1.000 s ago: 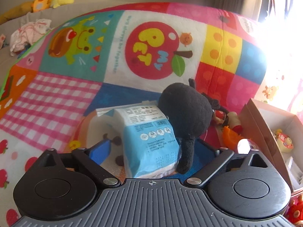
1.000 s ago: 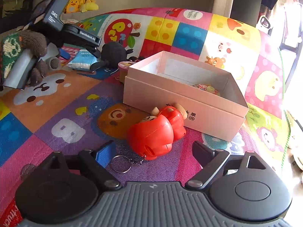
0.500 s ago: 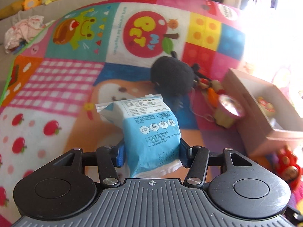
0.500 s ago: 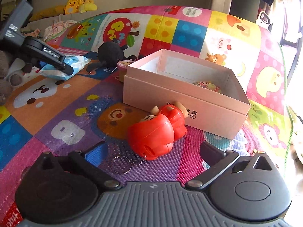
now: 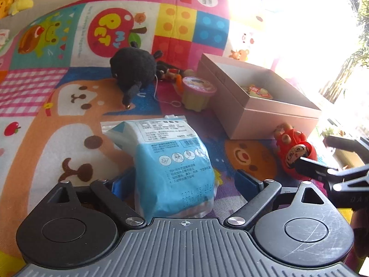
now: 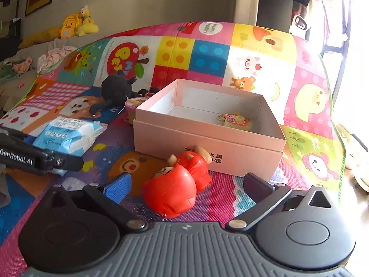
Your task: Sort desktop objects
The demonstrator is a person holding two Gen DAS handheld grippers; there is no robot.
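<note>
A blue and white wipes pack lies on the play mat between the fingers of my left gripper. Its jaws are opening and the pads stand clear of the pack. From the right wrist view the same pack rests left of the pink open box, with a left finger beside it. My right gripper is open on either side of a red round doll toy, which leans against the box front without touching either pad. The left wrist view shows this toy with the right gripper at it.
A black plush and a pink-lidded cup sit behind the pack, left of the box. A small colourful toy lies inside the box. Yellow plush toys rest on a sofa beyond the mat.
My left gripper shut on the wipes pack, carried it away from the black plush toward the box, and has now let go. The right gripper edged closer to the red toy.
</note>
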